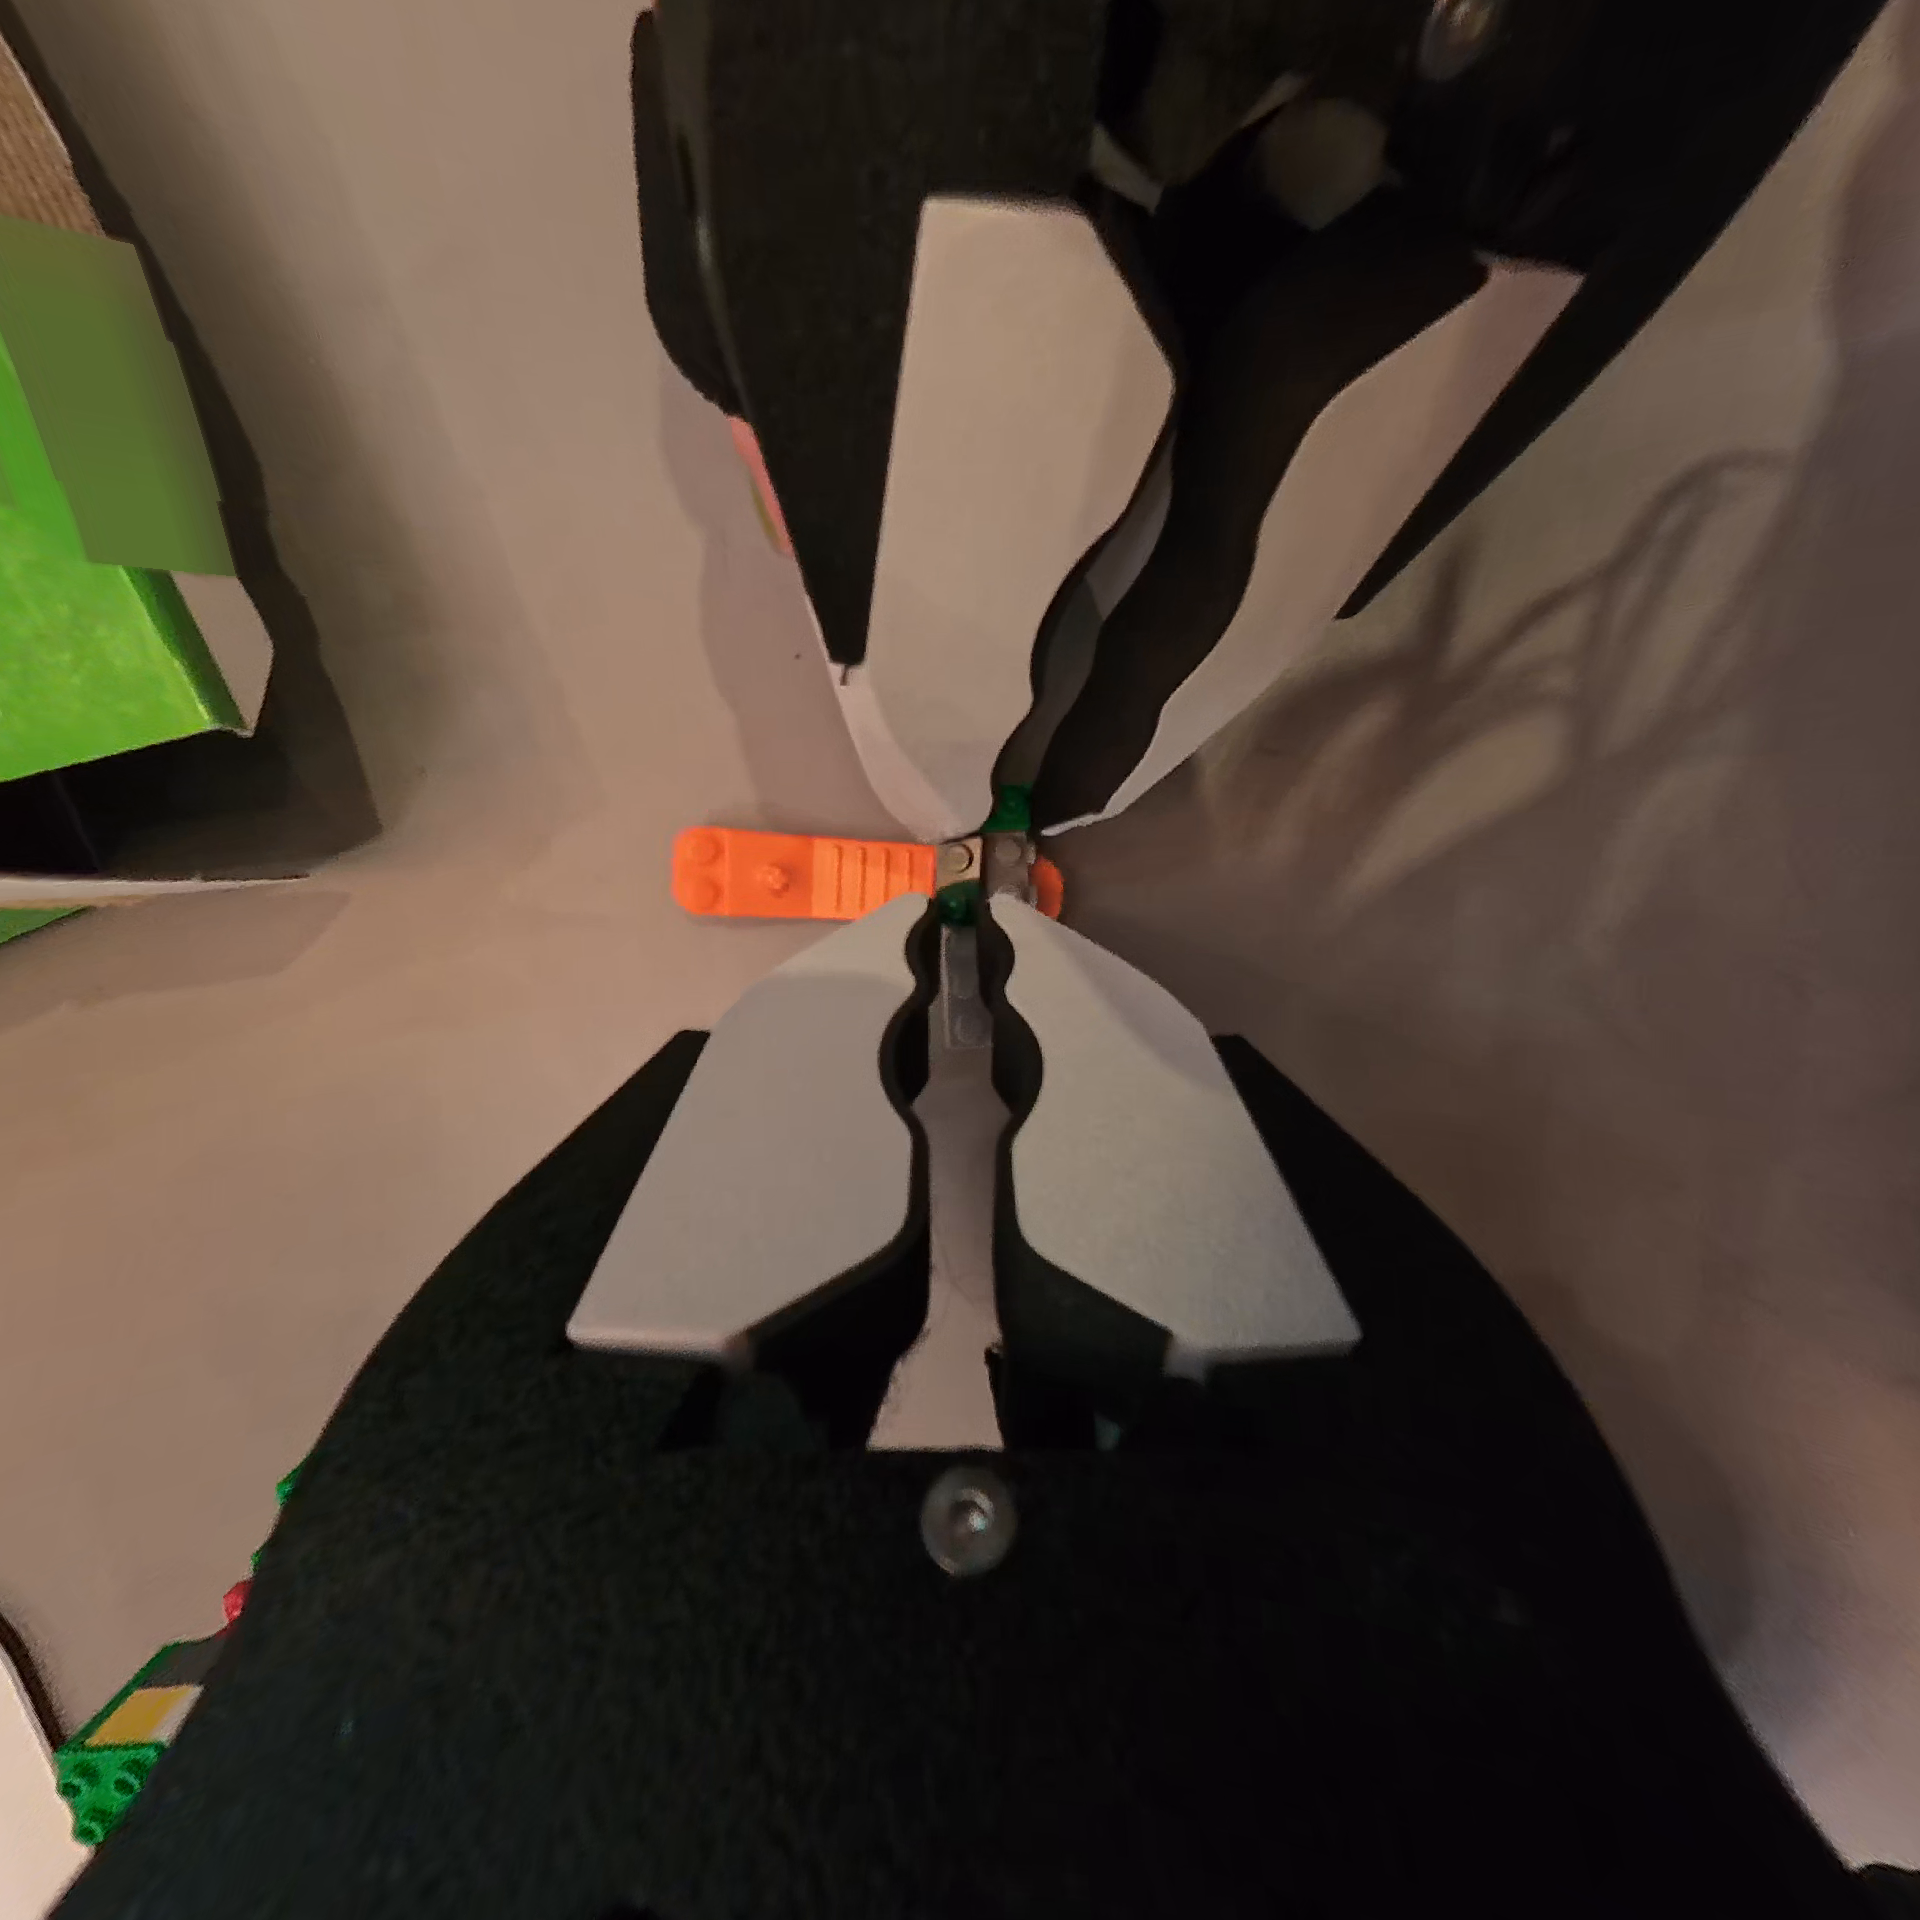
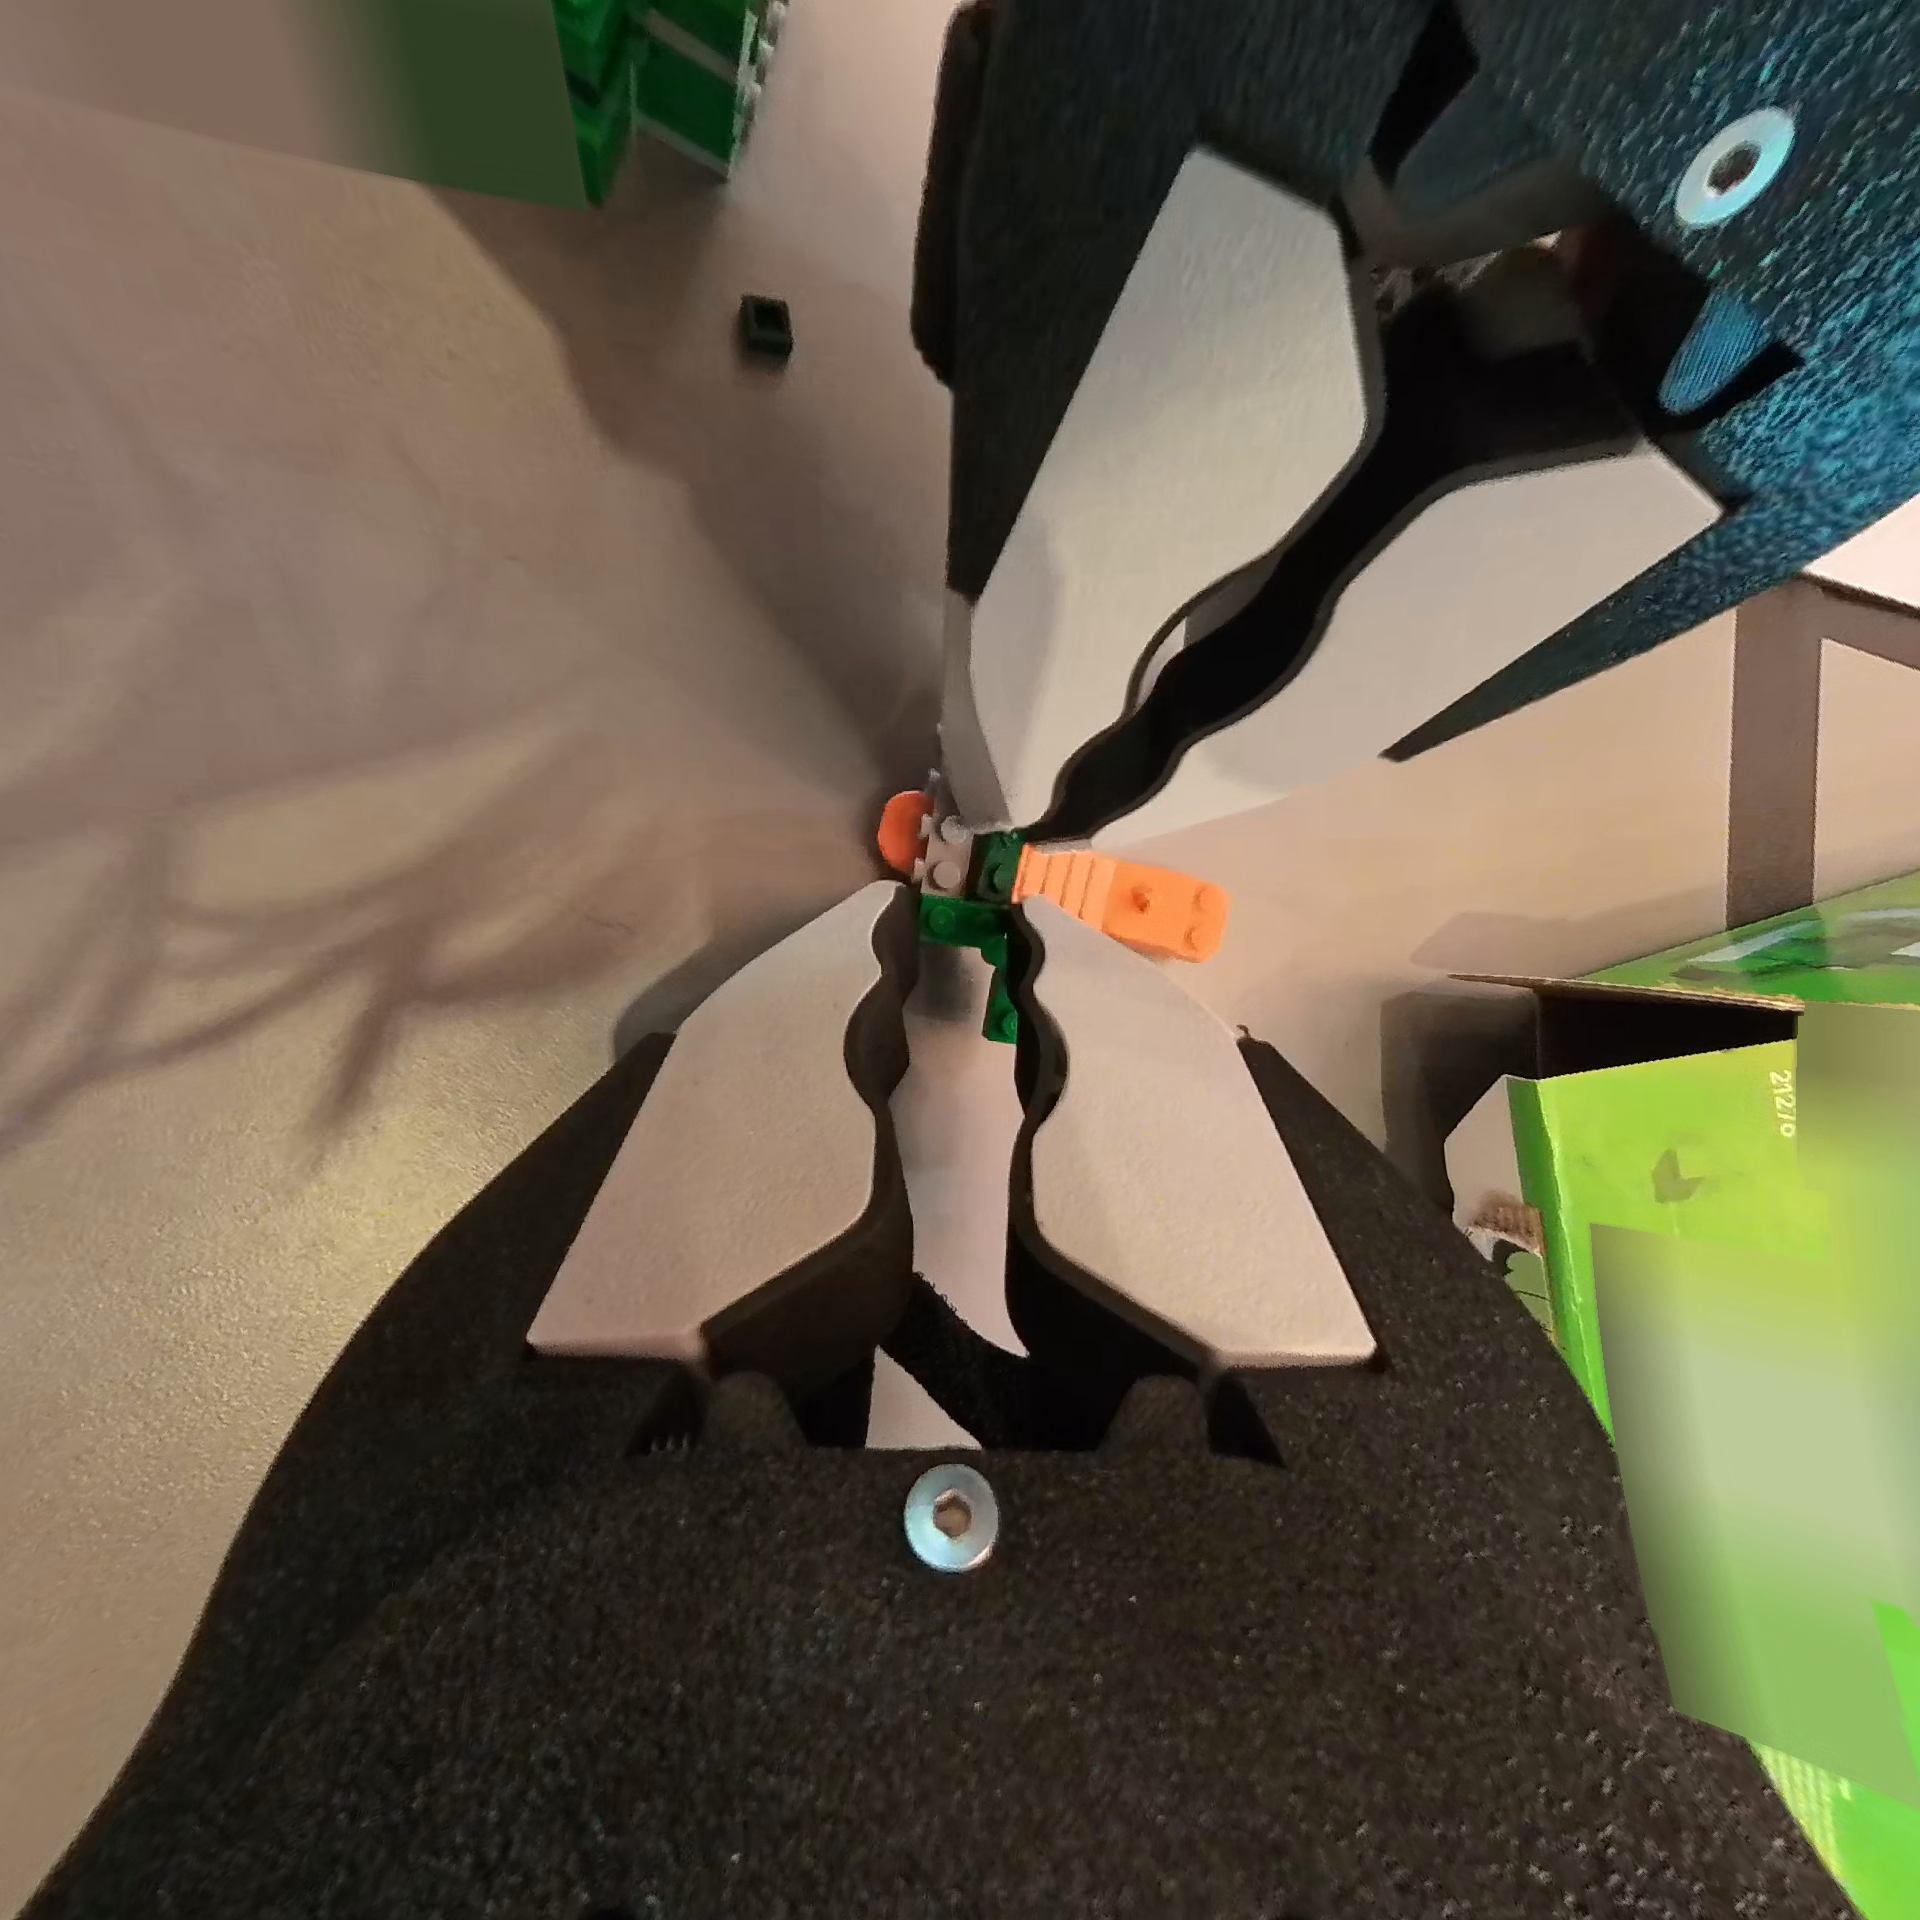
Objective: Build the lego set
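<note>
Two grippers meet tip to tip over the white table (image 1: 312, 1143), so you've got almost no slack right at the centre; your left gripper (image 1: 964, 914) is pinched down on a thin grey plate (image 1: 962, 1003) that runs back between its fingers, and your right gripper (image 2: 961, 920) is clamped on a dark green plate piece (image 2: 977, 925), part of which hangs down along the right finger (image 2: 1143, 1143). Both pieces come together at a small grey and green lego cluster (image 2: 966, 868) exactly where the fingertips meet; can't tell if they're fully pressed on. Just behind that cluster lies the orange brick separator (image 1: 800, 873), flat on the table, its rounded end poking out on the far side of the bricks.

Farther out, the green box (image 1: 94, 623) sits well off to one side with its open flap edge facing the middle; bare table lies between it and the separator. In the right wrist view a small black brick (image 2: 767, 330) sits alone on the table, well apart, and beyond it a green built section (image 2: 665, 94) is at the frame's top edge. A few loose green bricks (image 1: 104, 1777) lie by the bottom-left corner of the left wrist view.
</note>
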`<move>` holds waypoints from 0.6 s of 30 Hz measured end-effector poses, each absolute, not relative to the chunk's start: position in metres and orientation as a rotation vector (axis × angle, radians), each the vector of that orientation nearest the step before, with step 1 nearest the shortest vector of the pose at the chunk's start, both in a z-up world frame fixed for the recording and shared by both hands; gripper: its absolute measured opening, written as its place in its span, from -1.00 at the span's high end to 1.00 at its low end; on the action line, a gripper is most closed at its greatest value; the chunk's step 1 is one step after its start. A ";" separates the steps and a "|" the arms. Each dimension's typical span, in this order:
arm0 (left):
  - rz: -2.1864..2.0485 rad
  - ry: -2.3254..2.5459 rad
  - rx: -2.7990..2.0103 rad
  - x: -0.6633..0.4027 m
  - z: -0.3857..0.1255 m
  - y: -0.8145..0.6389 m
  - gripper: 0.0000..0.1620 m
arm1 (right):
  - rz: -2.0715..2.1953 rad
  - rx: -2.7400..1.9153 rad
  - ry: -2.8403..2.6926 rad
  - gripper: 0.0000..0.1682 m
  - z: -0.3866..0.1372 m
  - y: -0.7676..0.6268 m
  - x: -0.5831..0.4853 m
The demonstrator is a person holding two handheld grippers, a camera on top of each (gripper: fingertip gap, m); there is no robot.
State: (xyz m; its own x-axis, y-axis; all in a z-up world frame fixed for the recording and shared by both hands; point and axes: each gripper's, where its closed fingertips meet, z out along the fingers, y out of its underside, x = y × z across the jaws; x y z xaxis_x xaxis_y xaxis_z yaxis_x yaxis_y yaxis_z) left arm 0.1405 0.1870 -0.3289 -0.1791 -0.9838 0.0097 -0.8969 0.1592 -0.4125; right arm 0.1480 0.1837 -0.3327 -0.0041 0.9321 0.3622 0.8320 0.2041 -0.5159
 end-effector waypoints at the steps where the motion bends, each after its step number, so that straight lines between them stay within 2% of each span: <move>1: -0.478 2.179 -1.821 0.141 -0.329 0.187 0.93 | 0.203 -1.642 -1.847 0.82 -0.333 0.184 0.148; 8: -0.464 2.185 -1.820 0.141 -0.329 0.186 0.93 | 0.196 -1.640 -1.848 0.82 -0.333 0.184 0.149; 18: -0.540 2.102 -1.833 0.128 -0.324 0.187 0.77 | 0.193 -1.640 -1.845 0.82 -0.333 0.184 0.149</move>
